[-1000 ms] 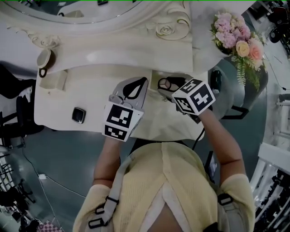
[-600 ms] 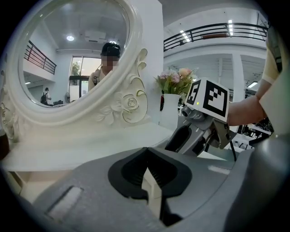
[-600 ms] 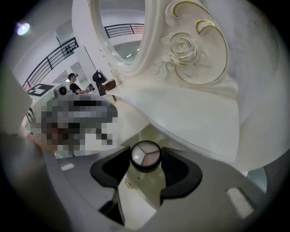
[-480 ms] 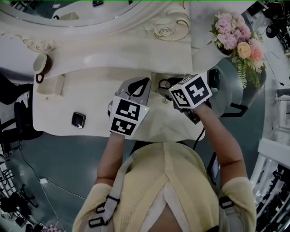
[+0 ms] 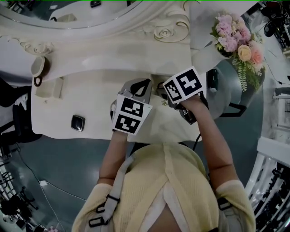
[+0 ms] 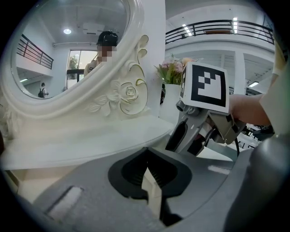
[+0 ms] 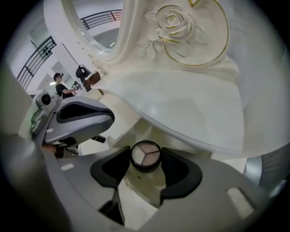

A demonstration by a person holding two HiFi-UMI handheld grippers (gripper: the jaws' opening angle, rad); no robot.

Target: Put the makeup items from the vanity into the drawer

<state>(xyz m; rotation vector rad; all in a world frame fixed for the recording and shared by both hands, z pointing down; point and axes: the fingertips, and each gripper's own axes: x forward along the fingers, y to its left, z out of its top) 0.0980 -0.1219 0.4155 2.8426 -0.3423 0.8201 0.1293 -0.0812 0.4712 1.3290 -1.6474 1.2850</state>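
My right gripper (image 7: pixel 146 159) is shut on a small round eyeshadow compact (image 7: pixel 146 153) with three pale shades, held flat between its dark pads. It hangs over a cream recess (image 7: pixel 136 132) under the vanity's curved shelf (image 7: pixel 190 113), which looks like an open drawer. In the head view the right gripper (image 5: pixel 164 86) points steeply down at the back of the white vanity top (image 5: pixel 90 90). My left gripper (image 5: pixel 145 82) is just to its left with its tips together and nothing in them; in its own view the left gripper (image 6: pixel 149 168) shows only a thin cream slit. A black square compact (image 5: pixel 78 122) lies near the front left edge.
The carved oval mirror (image 5: pixel 90 13) rises behind the shelf. A mug (image 5: pixel 38 67) and a cream box (image 5: pixel 50 87) stand at the far left. A vase of pink flowers (image 5: pixel 235 38) is off the vanity's right end. The person's body is close to the front edge.
Both grippers have shifted toward the back of the vanity and sunk a little. The right one has rolled and moved left, nearer the left gripper, with the compact still in it.
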